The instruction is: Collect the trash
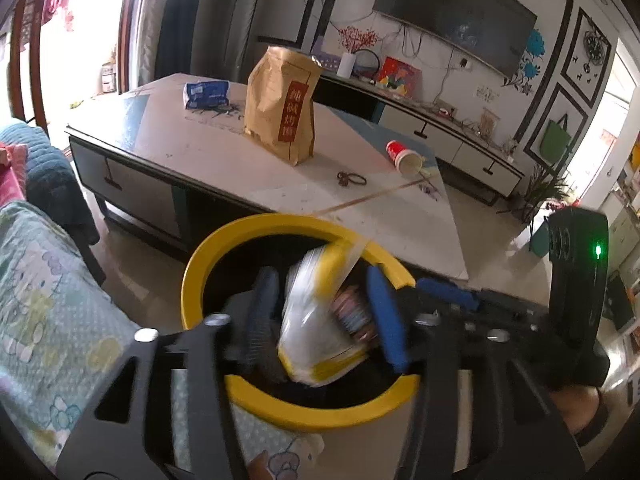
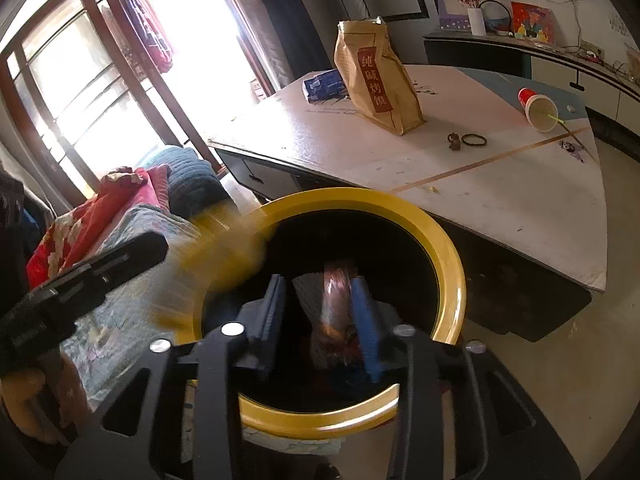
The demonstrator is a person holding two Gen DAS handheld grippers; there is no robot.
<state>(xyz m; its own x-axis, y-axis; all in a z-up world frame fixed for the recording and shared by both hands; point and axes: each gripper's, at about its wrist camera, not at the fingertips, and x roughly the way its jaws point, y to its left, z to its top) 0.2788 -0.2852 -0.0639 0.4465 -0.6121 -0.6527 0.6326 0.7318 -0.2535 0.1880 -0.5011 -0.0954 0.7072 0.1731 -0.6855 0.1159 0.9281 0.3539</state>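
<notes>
Tools first: my left tool (image 1: 326, 312) sits over the mouth of the round yellow-rimmed bin with the black inside (image 1: 200, 264), and between its blue fingers is a crinkled white-and-yellow plastic wrapper (image 1: 316, 328). The wrapper is blurred, so I cannot tell whether the fingers pinch it or it is already slipping free; the gap between them looks middling. My right tool (image 2: 320, 312) hangs over the same bin, with a dark reddish-brown foil wrapper (image 2: 336, 308) standing between its fingers and touching the right one; whether it is gripped I cannot tell either.

I judge this to be the drop step for both pieces. What comes next, I think, is to spread both tools fully, let the wrappers fall inside the rim, then lift clear and turn to the surface.

On the pale coffee-table surface (image 1: 208, 148) behind the bin there is more to collect: a tall brown paper bag with a red label (image 1: 282, 108) standing upright, a blue-and-white plastic packet (image 1: 206, 95) beyond it, and a red-and-white paper cup (image 1: 403, 155) lying on its side near the far edge. A small dark hair tie (image 1: 352, 179) lies between bag and cup.

The bin's bottom is lost in shadow, so its contents are hidden. A yellow smear at the bin's left rim in the right view is too blurred to name.
</notes>
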